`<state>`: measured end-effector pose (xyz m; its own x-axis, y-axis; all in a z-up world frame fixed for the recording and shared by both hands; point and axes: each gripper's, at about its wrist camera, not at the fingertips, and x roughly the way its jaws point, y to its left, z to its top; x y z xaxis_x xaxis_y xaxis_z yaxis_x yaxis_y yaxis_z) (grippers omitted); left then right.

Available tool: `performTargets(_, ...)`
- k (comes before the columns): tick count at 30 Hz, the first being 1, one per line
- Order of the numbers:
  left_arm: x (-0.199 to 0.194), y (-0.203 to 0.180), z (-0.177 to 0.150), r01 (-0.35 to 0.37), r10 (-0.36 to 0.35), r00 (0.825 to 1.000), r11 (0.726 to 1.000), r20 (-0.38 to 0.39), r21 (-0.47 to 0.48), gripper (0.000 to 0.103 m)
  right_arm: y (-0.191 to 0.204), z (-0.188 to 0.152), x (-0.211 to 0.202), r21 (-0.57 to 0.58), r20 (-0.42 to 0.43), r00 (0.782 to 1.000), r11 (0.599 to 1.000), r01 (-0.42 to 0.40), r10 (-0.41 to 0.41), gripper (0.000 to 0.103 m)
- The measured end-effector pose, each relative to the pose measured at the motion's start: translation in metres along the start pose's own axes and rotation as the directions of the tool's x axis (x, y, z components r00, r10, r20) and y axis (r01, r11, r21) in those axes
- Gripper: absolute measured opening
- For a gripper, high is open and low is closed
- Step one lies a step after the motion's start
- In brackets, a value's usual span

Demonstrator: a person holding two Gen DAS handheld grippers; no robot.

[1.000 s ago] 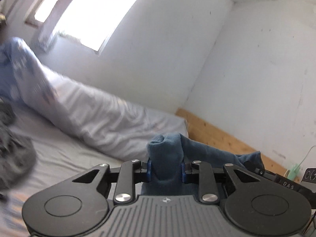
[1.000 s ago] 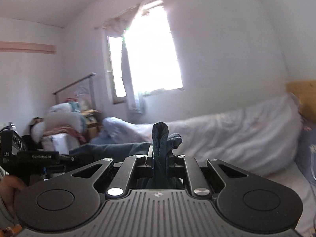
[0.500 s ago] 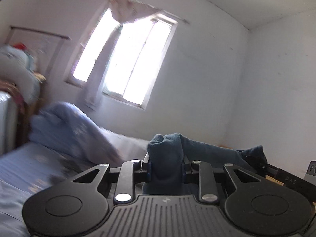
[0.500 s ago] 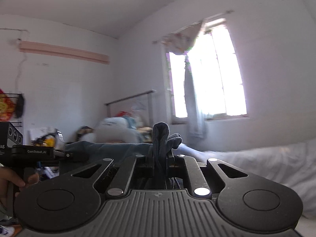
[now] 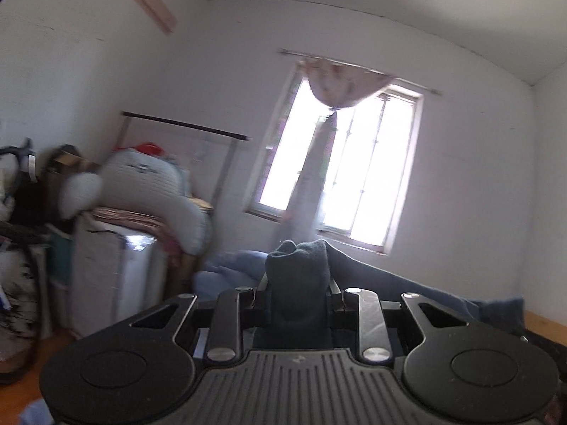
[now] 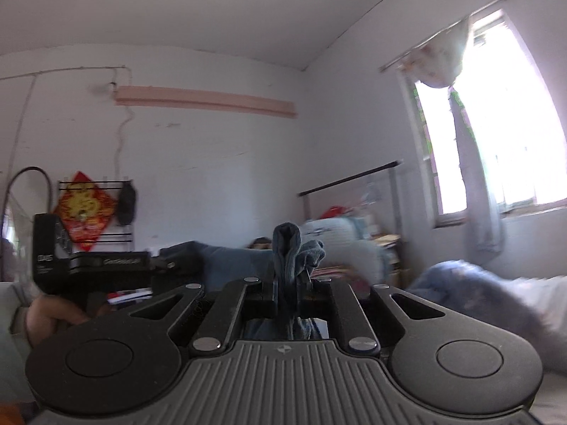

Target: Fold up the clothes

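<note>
A dark blue garment [image 5: 372,279] is held stretched in the air between my two grippers. My left gripper [image 5: 297,283] is shut on a bunched corner of it, and the cloth runs off to the right. My right gripper [image 6: 288,283] is shut on another bunched corner [image 6: 294,251], and the cloth [image 6: 226,262] runs left to the left gripper's body [image 6: 88,265], held by a hand. Both grippers are raised and point at the walls and window. The lower part of the garment is hidden below the grippers.
A bright window with a knotted curtain [image 5: 340,163] is on the far wall. A white cabinet piled with bedding and a plush [image 5: 141,212] stands at the left. A pale blue duvet [image 6: 478,294] lies on the bed at the right. A wooden bed edge [image 5: 545,322] shows far right.
Both grippers have lifted and swung left with the garment. The bed and duvet have dropped out of the left view; walls, ceiling and the cluttered corner now fill both.
</note>
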<state>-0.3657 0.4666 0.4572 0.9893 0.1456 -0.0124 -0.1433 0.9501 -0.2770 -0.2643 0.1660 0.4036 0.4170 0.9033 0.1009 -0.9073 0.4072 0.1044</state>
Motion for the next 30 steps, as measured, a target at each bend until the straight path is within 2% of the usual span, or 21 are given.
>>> performTargets(3, -0.002, 0.03, 0.002, -0.055, 0.055, 0.998, 0.998, -0.009, 0.012, 0.023, 0.02, -0.02, 0.031, 0.017, -0.021, 0.999, 0.999, -0.042, 0.042, 0.008)
performTargets(6, 0.011, 0.053, -0.011, -0.101, 0.103, 0.994, 0.994, -0.043, 0.033, 0.023, 0.036, -0.044, 0.064, 0.036, -0.054, 0.996, 0.997, -0.071, 0.073, 0.008)
performTargets(10, 0.043, 0.088, -0.037, -0.148, 0.152, 0.983, 0.988, -0.105, 0.047, 0.023, 0.04, -0.077, 0.103, 0.08, -0.107, 0.989, 0.993, -0.092, 0.1, 0.007)
performTargets(14, 0.086, 0.128, -0.064, -0.175, 0.183, 0.966, 0.983, -0.184, 0.056, 0.023, 0.027, -0.114, 0.145, 0.132, -0.166, 0.98, 0.987, -0.088, 0.109, 0.007)
performTargets(19, 0.158, 0.168, -0.107, -0.184, 0.196, 0.932, 0.981, -0.306, 0.069, 0.024, -0.007, -0.162, 0.198, 0.155, -0.251, 0.964, 0.987, -0.053, 0.091, 0.007)
performTargets(21, 0.187, 0.178, -0.122, -0.186, 0.202, 0.922, 0.979, -0.33, 0.08, 0.025, -0.029, -0.178, 0.216, 0.17, -0.283, 0.956, 0.985, -0.027, 0.075, 0.007)
performTargets(25, 0.253, 0.183, -0.142, -0.173, 0.211, 0.899, 0.976, -0.383, 0.132, 0.025, -0.075, -0.203, 0.251, 0.228, -0.313, 0.949, 0.973, 0.031, 0.043, 0.007)
performTargets(28, 0.303, 0.178, -0.163, -0.144, 0.228, 0.873, 0.965, -0.431, 0.218, 0.025, -0.115, -0.219, 0.269, 0.269, -0.327, 0.945, 0.959, 0.085, 0.008, 0.007)
performTargets(30, 0.33, 0.179, -0.183, -0.141, 0.238, 0.853, 0.962, -0.464, 0.235, 0.025, -0.147, -0.236, 0.282, 0.314, -0.356, 0.934, 0.941, 0.125, -0.006, 0.007)
